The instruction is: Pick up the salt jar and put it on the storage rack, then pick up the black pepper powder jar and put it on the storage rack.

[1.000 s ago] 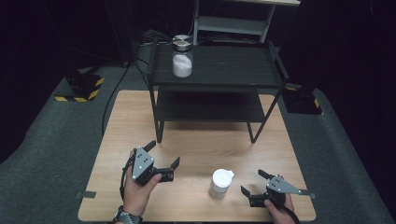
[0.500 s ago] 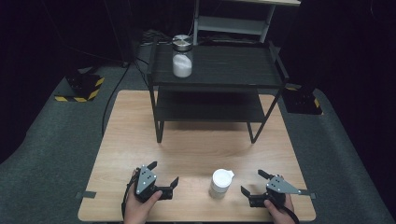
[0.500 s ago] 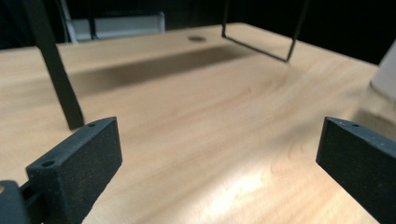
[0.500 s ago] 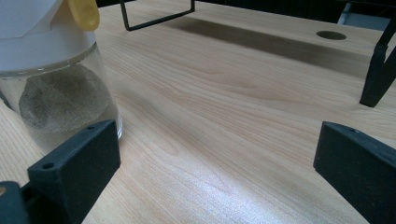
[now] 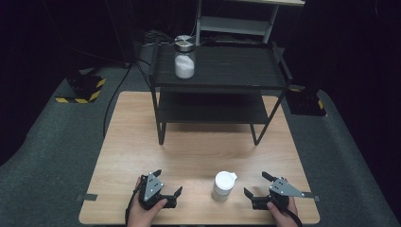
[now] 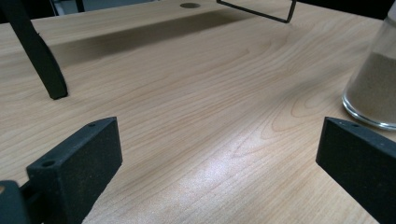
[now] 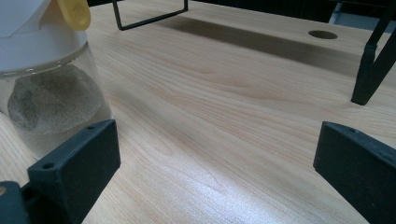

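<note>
A clear jar with a white lid [image 5: 223,185] stands on the wooden table [image 5: 198,142] near its front edge, between my two grippers. It holds brownish powder [image 7: 53,105] and its glass base [image 6: 371,88] shows at the right of the left gripper view. My left gripper [image 5: 168,183] rests at the front left, jaws wide apart with nothing between them [image 6: 210,158]. My right gripper [image 5: 256,184] sits at the front right, also open, with the jar just beside its left jaw [image 7: 210,158]. A second jar with a metal lid [image 5: 184,59] holding white powder stands on the black shelf.
A black two-tier metal shelf [image 5: 220,71] stands on the far half of the table, its legs [image 6: 39,56] ahead of the grippers. A round hole [image 7: 322,34] is cut in the tabletop. Dark floor and yellow-black striped blocks [image 5: 80,90] lie beyond the table.
My left gripper has drawn back toward the front edge of the table and settled lower. The right gripper and the jar have stayed put.
</note>
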The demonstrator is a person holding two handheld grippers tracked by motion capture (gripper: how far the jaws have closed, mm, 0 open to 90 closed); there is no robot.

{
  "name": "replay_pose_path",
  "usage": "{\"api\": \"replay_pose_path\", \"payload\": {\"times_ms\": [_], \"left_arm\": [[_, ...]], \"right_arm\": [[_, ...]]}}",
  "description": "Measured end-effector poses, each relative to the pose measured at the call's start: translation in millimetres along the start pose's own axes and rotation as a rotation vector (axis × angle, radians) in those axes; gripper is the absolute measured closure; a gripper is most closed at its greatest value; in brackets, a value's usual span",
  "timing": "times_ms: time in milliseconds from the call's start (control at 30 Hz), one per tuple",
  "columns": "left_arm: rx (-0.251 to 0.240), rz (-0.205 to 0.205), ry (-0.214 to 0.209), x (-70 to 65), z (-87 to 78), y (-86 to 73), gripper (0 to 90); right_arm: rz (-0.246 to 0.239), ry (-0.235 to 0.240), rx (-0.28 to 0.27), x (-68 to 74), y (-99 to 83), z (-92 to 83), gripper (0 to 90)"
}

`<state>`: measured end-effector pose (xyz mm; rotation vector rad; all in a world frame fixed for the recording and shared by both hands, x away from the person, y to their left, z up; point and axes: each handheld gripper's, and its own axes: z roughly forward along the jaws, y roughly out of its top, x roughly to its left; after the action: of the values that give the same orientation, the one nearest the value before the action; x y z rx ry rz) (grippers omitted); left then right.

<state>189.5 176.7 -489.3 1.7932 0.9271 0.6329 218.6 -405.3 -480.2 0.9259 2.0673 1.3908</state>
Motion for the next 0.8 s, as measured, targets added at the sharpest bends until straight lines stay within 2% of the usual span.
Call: {"api": "replay_pose_path", "payload": {"times_ms": [133,400,500,600,800], "left_arm": [[0.001,-0.01,0.005,-0.4,0.0,0.0,0.5],[0.0,-0.057,0.007,3.2,-0.2,-0.5,0.5],[0.001,-0.051,0.005,3.1,-0.1,-0.2,0.4],[0.003,-0.028,-0.002,2.0,0.2,0.3,0.4],[0.004,-0.035,0.006,0.9,-0.4,0.1,0.4]], "right_arm": [[0.002,-0.005,0.001,1.3,0.4,0.6,0.1],[0.015,0.001,-0.009,-0.1,-1.4,0.1,0.0],[0.018,0.005,-0.006,-1.3,-0.8,0.4,0.1],[0.027,0.007,-0.005,-2.3,-0.7,0.4,0.1],[0.037,0.007,-0.005,-3.4,-0.8,0.4,0.0]]}}
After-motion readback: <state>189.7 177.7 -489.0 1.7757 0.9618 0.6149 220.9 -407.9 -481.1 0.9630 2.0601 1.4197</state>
